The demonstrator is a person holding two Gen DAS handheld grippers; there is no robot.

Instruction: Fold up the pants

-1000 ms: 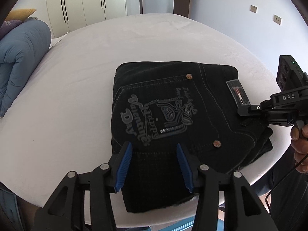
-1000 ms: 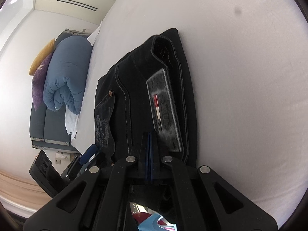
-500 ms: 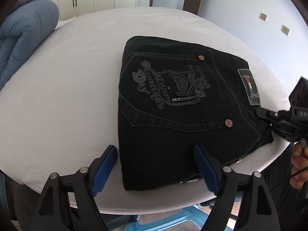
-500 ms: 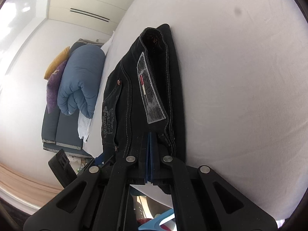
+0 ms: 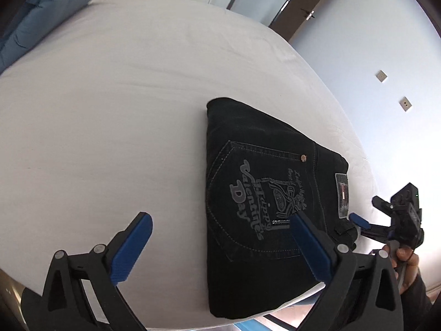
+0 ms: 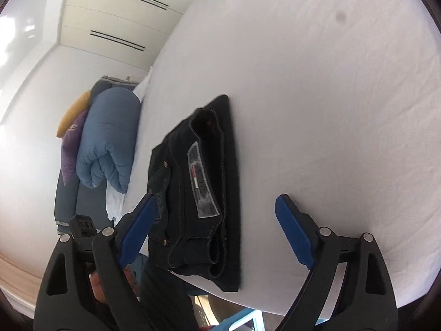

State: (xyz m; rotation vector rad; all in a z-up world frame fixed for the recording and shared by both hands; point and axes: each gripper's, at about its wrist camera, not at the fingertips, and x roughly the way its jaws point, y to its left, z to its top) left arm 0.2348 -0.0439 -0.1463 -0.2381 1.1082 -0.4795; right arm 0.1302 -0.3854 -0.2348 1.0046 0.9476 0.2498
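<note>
The black jeans (image 5: 264, 201) lie folded into a compact rectangle near the front edge of the white bed (image 5: 124, 115), back pocket print up. They also show in the right wrist view (image 6: 198, 193), with the grey waist label on top. My left gripper (image 5: 220, 237) is open and empty, raised above the bed, its right finger over the jeans. My right gripper (image 6: 217, 220) is open and empty, drawn back from the waistband end; it also shows in the left wrist view (image 5: 386, 220) at the jeans' right.
A rolled blue duvet (image 6: 110, 138) with purple and yellow cushions lies at the head of the bed. White wardrobes (image 6: 124, 27) and a door (image 5: 303, 8) stand behind. A light blue object (image 6: 248, 320) sits below the bed's front edge.
My right gripper has opened and let go of the jeans' waistband, then pulled back. My left gripper has opened wider and swung left and up, away from the jeans.
</note>
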